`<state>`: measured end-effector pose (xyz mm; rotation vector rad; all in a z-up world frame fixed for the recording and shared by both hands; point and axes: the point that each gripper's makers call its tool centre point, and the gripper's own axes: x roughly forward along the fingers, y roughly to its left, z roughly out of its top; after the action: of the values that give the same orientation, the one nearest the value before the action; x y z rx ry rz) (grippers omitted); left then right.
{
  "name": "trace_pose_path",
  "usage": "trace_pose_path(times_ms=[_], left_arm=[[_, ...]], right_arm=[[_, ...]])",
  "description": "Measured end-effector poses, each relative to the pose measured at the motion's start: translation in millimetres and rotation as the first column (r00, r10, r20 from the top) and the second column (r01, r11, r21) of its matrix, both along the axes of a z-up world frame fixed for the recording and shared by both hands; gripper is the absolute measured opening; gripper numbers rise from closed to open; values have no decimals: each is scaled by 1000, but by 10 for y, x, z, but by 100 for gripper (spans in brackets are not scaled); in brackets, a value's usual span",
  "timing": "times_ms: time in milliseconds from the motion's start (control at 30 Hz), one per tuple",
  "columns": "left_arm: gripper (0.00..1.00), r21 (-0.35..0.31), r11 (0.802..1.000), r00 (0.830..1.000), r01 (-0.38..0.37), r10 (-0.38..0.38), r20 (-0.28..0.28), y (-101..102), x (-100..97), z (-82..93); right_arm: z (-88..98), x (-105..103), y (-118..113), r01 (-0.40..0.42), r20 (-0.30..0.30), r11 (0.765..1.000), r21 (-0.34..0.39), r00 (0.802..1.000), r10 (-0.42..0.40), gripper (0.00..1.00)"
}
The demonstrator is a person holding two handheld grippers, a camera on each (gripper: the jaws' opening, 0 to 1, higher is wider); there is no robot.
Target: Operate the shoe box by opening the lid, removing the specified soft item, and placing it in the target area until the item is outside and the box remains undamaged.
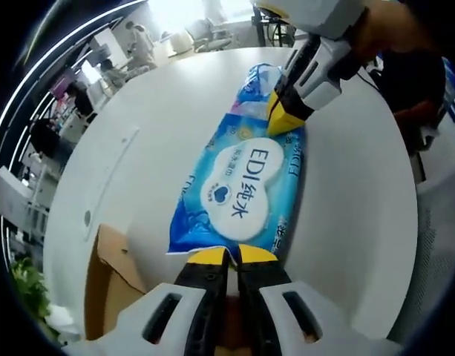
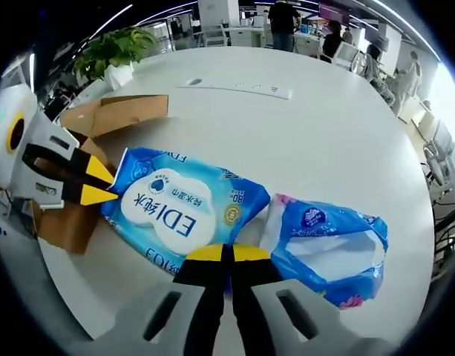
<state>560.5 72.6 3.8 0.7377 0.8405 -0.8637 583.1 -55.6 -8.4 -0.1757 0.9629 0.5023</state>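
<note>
Pinching the wipes pack (image 1: 238, 189) at both ends, my jaws pressed together; pack out, shoe box (image 2: 79, 215) at nine o'clock, placement pending.

wet-wipes pack (image 1: 240, 189): glossy blue plastic film with a smooth white printed label; the film creases and catches light along its edges.
second pack (image 2: 327, 241): thin, shiny plastic wrap, blue and white with pink print, crumpled and slack.
shoe box (image 2: 101, 119): plain brown cardboard, matt and slightly fibrous, with raw cut edges on the flaps.
desk (image 2: 309, 141): smooth white top with a soft, low sheen that reflects the ceiling lights faintly.
left tool (image 1: 233, 256): white hard plastic body, smooth; black jaws with matt yellow tips.
right tool (image 2: 227, 254): the same white plastic shell, black jaws and yellow tips.
</note>
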Motion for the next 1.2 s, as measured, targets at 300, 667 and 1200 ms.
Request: trace_pose_path(times_ms=[300, 667, 1200], left_arm=[[3, -32, 999, 999, -5, 6, 40, 46, 29, 173], [11, -127, 990, 998, -61, 64, 24, 63, -26, 402], [23, -286, 940, 983, -185, 178, -52, 357, -220, 733]], right_arm=[[20, -25, 7, -22, 3, 1000, -9, 1000, 22, 1], [213, -77, -15, -71, 57, 997, -23, 996, 72, 7], [567, -287, 285, -249, 108, 967, -45, 962, 253, 25]])
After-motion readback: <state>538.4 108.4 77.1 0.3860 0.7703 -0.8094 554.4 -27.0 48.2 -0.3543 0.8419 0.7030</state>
